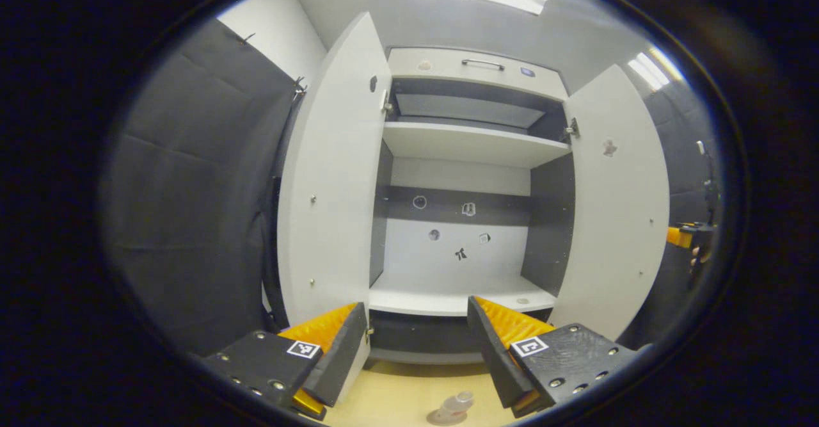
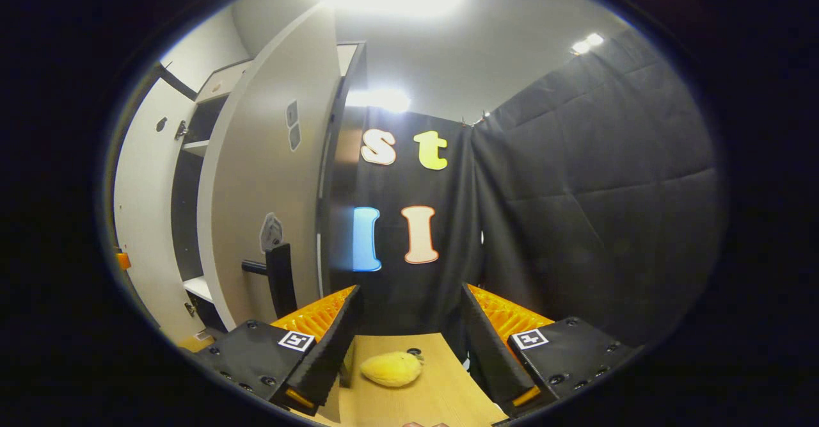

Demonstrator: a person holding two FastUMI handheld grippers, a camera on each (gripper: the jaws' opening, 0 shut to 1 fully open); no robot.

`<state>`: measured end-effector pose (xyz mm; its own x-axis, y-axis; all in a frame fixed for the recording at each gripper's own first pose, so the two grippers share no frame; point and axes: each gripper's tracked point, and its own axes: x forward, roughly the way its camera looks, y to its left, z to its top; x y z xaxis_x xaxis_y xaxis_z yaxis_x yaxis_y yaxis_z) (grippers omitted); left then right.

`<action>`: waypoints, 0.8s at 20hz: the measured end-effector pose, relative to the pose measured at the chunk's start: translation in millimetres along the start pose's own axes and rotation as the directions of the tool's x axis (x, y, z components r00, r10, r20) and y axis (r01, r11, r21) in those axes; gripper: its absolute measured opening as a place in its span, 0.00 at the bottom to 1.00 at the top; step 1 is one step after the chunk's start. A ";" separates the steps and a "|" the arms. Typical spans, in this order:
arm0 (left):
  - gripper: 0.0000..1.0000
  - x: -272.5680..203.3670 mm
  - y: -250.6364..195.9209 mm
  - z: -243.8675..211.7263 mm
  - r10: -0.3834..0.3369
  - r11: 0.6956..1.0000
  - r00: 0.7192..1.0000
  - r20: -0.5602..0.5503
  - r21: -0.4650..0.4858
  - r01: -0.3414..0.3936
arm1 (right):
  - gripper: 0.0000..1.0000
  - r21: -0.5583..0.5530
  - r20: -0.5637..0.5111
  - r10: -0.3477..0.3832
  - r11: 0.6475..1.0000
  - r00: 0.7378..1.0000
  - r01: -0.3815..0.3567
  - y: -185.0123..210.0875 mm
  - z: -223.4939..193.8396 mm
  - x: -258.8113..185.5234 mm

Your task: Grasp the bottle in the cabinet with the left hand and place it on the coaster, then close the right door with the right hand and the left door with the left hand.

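A clear plastic bottle (image 1: pixel 458 402) stands on a round coaster (image 1: pixel 440 418) on the wooden table, below and between the fingers of my left gripper (image 1: pixel 417 317), which is open and holds nothing. The white cabinet faces it with its left door (image 1: pixel 333 177) and right door (image 1: pixel 617 203) both swung wide. In the right gripper view, my right gripper (image 2: pixel 411 299) is open, just right of the right door's outer face (image 2: pixel 269 184), whose dark handle (image 2: pixel 275 276) sticks out near the left finger. The right gripper's body (image 1: pixel 682 236) peeks past that door's edge.
The wooden table (image 2: pixel 409 401) carries a yellow soft toy (image 2: pixel 391 369) between the right gripper's fingers. Black cloth walls stand to the left (image 1: pixel 192 222) and right (image 2: pixel 588 222). The cabinet's lower shelf (image 1: pixel 448 299) and upper shelf (image 1: pixel 473 145) lie ahead.
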<state>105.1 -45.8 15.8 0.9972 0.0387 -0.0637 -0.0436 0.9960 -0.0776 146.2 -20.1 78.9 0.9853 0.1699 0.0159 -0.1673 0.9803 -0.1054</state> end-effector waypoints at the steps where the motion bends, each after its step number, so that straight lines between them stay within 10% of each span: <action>1: 0.96 -1.8 -3.6 -4.7 0.001 1.000 1.000 -0.009 -0.008 -0.001 | 0.96 -0.001 -0.009 0.030 1.000 0.999 -0.030 5.1 -1.8 3.4; 8: 0.99 -16.0 -24.4 -15.0 0.036 0.999 0.999 -0.012 -0.016 -0.036 | 0.96 0.086 -0.073 0.172 0.982 0.982 -0.166 25.2 -21.9 20.6; 9: 0.85 -16.8 -28.7 -17.0 0.024 0.999 0.999 -0.021 -0.021 -0.025 | 0.96 0.082 -0.071 0.175 0.982 0.982 -0.170 27.2 -19.7 19.8; 10: 0.99 -16.6 -31.7 -17.3 0.010 1.000 1.000 -0.027 -0.024 -0.010 | 0.96 0.065 -0.071 0.174 0.983 0.982 -0.170 30.5 -18.5 20.0; 16: 0.99 -12.8 -33.7 -21.1 -0.062 0.998 0.998 -0.030 0.016 0.062 | 0.96 0.061 -0.100 0.179 0.983 0.979 -0.173 70.7 -18.6 7.8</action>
<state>92.5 -81.6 -1.8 0.9957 -0.0253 -0.0886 0.0195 0.9976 -0.0658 142.7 48.7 53.1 0.9379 0.3314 -0.1027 -0.3373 0.9403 -0.0460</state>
